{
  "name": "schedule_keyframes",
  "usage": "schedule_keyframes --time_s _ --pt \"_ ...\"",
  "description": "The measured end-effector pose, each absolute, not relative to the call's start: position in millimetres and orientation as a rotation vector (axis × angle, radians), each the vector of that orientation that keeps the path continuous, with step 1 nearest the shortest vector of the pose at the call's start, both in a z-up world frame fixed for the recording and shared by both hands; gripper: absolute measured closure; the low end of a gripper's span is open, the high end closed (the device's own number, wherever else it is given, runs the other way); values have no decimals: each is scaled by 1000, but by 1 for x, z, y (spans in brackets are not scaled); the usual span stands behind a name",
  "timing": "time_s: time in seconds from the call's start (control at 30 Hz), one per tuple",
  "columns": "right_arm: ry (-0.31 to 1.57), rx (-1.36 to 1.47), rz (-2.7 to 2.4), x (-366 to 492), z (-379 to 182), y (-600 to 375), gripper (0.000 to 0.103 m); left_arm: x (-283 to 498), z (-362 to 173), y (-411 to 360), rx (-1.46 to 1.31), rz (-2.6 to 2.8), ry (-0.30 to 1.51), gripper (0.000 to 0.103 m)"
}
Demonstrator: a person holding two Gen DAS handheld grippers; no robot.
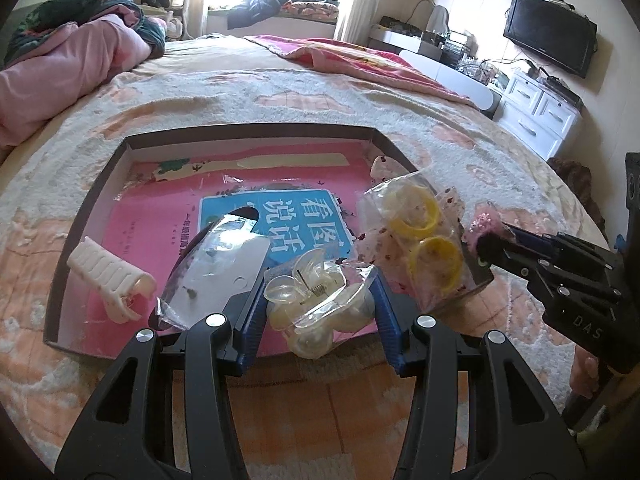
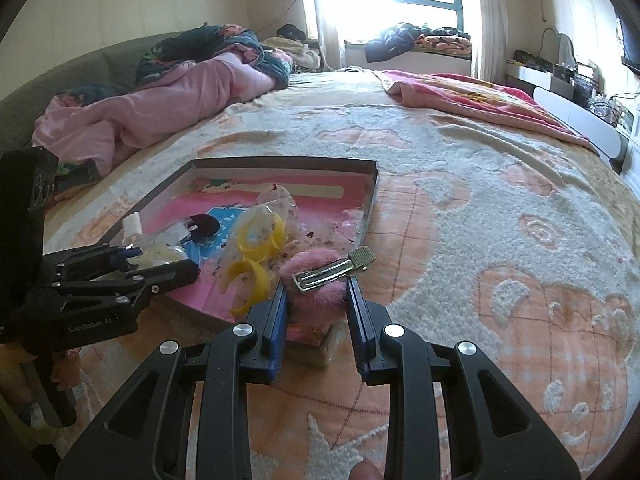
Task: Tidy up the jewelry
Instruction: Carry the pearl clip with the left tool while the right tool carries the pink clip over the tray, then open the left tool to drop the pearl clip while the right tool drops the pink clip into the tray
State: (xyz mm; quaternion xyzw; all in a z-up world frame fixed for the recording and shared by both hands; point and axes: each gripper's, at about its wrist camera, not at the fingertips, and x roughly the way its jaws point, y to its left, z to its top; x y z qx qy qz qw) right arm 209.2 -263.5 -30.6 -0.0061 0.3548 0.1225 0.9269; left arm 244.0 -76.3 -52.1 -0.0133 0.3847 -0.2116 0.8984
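Observation:
My left gripper [image 1: 318, 300] is shut on a clear plastic hair claw [image 1: 316, 300] over the near edge of a shallow cardboard box lid [image 1: 248, 130] on the bed. My right gripper [image 2: 316, 292] is shut on a pink fluffy hair clip [image 2: 316, 280] with a metal clasp, just right of the box's near corner; it also shows in the left wrist view [image 1: 486, 226]. In the box lie a white ribbed hair claw [image 1: 110, 276], a clear packet with a silver card [image 1: 218, 268] and a bag of yellow bangles [image 1: 424, 240], over a pink and blue booklet [image 1: 292, 216].
The box sits on a peach and white blanket [image 2: 500, 220]. Pink bedding [image 2: 160, 100] is piled at the far left, a pink quilt [image 2: 460, 96] at the far right. White drawers [image 1: 540, 116] and a TV [image 1: 548, 34] stand beyond the bed's right side.

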Motion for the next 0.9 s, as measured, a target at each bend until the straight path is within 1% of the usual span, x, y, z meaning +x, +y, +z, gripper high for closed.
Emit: schedule_keyframes --time_s 0.37,0.57,0.63,0.7,0.83,0.9 --pt "742 -70 296 229 -41 -245 77 254 -55 -74 -38 -411 792 63" --pt "755 -73 317 233 -46 -239 75 256 -56 -69 -45 -400 791 63" --pt "750 -67 319 231 -46 -241 71 257 -56 -69 -48 -399 792 63" --pt "743 -53 316 229 -44 -243 59 257 -56 -69 -48 -399 792 63" --pt "734 -31 306 223 -40 -249 56 257 -55 -68 -52 -399 793 62" --pt "728 -16 298 219 -38 -253 52 258 -55 -66 -57 -396 792 56"
